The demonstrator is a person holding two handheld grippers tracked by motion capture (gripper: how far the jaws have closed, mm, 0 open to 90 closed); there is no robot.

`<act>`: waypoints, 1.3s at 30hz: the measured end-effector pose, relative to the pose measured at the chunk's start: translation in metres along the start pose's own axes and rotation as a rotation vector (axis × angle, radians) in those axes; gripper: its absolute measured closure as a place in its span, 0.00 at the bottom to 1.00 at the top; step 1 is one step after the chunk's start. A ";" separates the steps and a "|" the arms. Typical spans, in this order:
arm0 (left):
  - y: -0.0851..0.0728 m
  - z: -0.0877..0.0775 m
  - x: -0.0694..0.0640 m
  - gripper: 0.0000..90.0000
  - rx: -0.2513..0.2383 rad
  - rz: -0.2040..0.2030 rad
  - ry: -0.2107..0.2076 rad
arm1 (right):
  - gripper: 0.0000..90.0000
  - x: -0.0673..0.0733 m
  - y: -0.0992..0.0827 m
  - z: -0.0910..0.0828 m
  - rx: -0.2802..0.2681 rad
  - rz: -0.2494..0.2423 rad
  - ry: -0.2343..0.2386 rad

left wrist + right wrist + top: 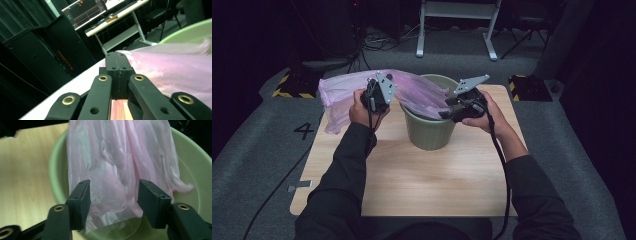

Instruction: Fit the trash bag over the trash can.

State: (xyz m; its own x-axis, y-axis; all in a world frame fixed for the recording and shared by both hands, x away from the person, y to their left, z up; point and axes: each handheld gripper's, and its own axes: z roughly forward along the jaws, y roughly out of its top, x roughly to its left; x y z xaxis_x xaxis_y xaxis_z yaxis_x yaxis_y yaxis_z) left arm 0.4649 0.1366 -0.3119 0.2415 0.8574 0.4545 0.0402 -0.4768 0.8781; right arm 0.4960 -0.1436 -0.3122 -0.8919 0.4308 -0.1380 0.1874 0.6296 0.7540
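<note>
Two grippers at work: left gripper (117, 72) clenched on the pink bag (120, 165), right gripper (113, 202) spread around it, pads not pressing, over the green bin (430, 134).

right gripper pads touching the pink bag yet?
Cannot tell. In the right gripper view, the pink bag hangs between the right gripper's spread jaws; contact isn't plain.

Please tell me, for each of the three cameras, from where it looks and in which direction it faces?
High view: above the person's side, facing forward and down on the table; forearms, left gripper, right gripper.
Left gripper view: along shut jaws toward the desks; pink bag beside them.
Right gripper view: down into the green bin; open jaws flank the bag.
Shared: bag and bin.
</note>
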 end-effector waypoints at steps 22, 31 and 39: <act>0.005 -0.026 -0.051 1.00 -0.146 0.086 -0.212 | 0.48 -0.005 0.008 0.027 0.130 0.073 -0.161; 0.009 -0.031 -0.071 1.00 -0.142 0.114 -0.340 | 0.34 0.016 0.017 0.005 -0.032 -0.018 -0.077; 0.011 -0.038 -0.076 0.98 -0.138 0.100 -0.409 | 0.66 0.029 0.018 0.010 -0.086 -0.056 -0.098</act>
State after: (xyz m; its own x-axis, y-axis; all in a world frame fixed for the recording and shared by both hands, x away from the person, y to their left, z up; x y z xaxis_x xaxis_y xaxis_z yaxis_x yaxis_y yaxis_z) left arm 0.4100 0.0734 -0.3311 0.6023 0.6482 0.4658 -0.1258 -0.4992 0.8573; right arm 0.4781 -0.1129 -0.3090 -0.8547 0.4603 -0.2401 0.0991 0.5986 0.7949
